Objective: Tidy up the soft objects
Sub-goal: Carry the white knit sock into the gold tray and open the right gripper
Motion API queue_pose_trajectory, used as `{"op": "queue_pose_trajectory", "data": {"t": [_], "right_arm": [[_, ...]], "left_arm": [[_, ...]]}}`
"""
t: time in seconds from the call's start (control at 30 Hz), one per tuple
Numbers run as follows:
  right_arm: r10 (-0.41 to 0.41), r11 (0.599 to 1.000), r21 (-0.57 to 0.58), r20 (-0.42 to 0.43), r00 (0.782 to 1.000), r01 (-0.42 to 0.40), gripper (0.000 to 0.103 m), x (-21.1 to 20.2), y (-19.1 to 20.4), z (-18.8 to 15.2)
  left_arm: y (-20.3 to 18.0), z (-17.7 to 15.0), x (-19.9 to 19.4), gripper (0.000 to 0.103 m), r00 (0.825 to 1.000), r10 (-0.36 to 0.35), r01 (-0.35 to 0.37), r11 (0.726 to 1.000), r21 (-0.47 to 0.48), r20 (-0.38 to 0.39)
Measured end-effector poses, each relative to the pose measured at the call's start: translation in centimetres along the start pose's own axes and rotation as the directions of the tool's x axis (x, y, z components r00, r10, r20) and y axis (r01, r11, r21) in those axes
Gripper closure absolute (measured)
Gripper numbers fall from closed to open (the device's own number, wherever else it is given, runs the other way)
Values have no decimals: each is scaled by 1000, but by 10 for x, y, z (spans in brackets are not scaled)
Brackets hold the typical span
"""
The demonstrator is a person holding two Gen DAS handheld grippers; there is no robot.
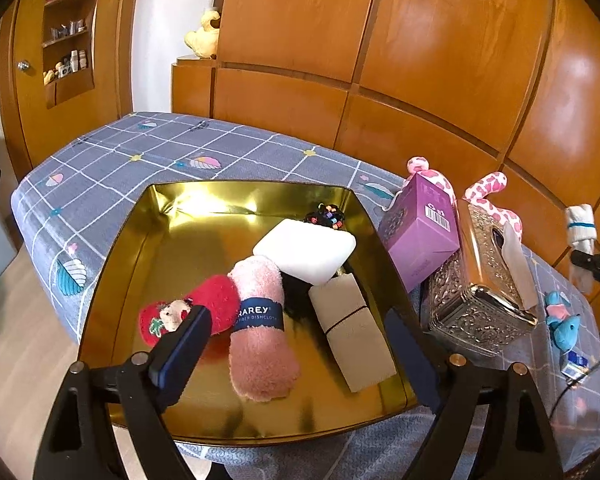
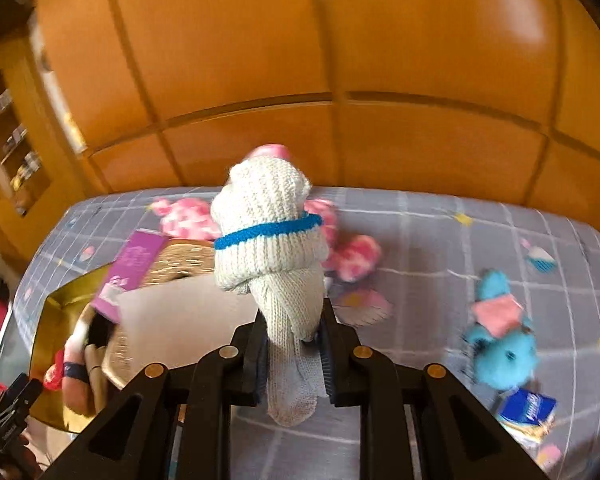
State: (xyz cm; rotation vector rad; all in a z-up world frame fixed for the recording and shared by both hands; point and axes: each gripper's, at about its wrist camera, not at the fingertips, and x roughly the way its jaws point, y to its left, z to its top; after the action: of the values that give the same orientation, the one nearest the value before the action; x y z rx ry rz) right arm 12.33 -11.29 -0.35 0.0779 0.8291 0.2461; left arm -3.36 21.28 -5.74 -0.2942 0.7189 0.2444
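Socks, a rolled white knit pair with a blue band (image 2: 269, 236), are being pinched by the right tool (image 2: 294, 364), jaws clenched on the loose toe end so the bundle is sticking up ahead of the tips, clear of the checked bedspread (image 2: 440, 240); held this way it is likely being carried toward the gold tray (image 1: 116, 248), which is sitting off to that tool's left. The left tool (image 1: 296, 340) is hanging released, jaws spread wide with nothing between them, over the tray's near edge, probably waiting for its next pick. Just ahead of it inside the tray are lying a red plush slipper (image 1: 216, 300), a rolled pink dishcloth (image 1: 260, 320), a beige folded cloth (image 1: 352, 328) and a white pad (image 1: 308, 248), packed side by side and touching, seemingly to save room. To its right, outside the tray, a purple box (image 1: 420, 232) is leaning on a silver tissue box (image 1: 476, 292). A pink spotted plush (image 1: 496, 196) and a blue plush (image 2: 500, 344) are not yet collected, lying on the bedspread near the right tool.
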Motion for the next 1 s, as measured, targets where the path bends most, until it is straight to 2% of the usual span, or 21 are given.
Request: {"op": "queue_pose_trajectory", "data": {"t": [0.1, 0.2, 0.3, 0.4, 0.5, 0.57, 0.6, 0.73, 0.83, 0.9, 0.93, 1.0], "right_arm": [[-40, 998, 56, 13, 999, 39, 83, -7, -23, -3], [-36, 998, 57, 16, 999, 35, 83, -5, -19, 6], [-5, 1000, -8, 14, 1000, 5, 83, 9, 8, 22], [112, 988, -104, 4, 994, -111, 83, 26, 58, 35], [258, 940, -216, -51, 965, -263, 83, 39, 117, 35], [305, 908, -276, -80, 949, -315, 83, 47, 153, 29], [346, 882, -301, -108, 932, -362, 83, 53, 178, 26], [425, 809, -357, -191, 885, -466, 83, 69, 247, 13], [431, 763, -402, -268, 862, -506, 83, 81, 292, -2], [415, 747, -419, -312, 855, -516, 78, 91, 314, -15], [414, 744, -416, -327, 849, -523, 74, 94, 320, -24], [405, 738, -411, -363, 839, -535, 59, 104, 329, -33]], "left_arm": [[-3, -1, -2, 14, 1000, 2, -2, 1000, 17, 0], [-3, -1, -5, 14, 1000, 5, -5, 1000, 26, 1], [1, -1, -10, 14, 1000, 12, -12, 1000, 28, 9], [9, -2, -15, 14, 1000, 16, -17, 1000, 11, 16], [18, -4, -22, 14, 999, 33, -33, 999, -3, 26], [25, -6, -25, 14, 999, 44, -44, 999, -16, 31], [27, -6, -27, 14, 998, 48, -47, 999, -21, 33], [38, -10, -28, 14, 996, 81, -79, 996, -44, 31], [47, -11, -25, 14, 995, 100, -98, 992, -79, 26], [50, -11, -23, 14, 994, 109, -107, 990, -90, 22], [51, -11, -23, 14, 993, 112, -110, 990, -92, 21], [52, -12, -21, 14, 993, 116, -114, 989, -93, 17]]}}
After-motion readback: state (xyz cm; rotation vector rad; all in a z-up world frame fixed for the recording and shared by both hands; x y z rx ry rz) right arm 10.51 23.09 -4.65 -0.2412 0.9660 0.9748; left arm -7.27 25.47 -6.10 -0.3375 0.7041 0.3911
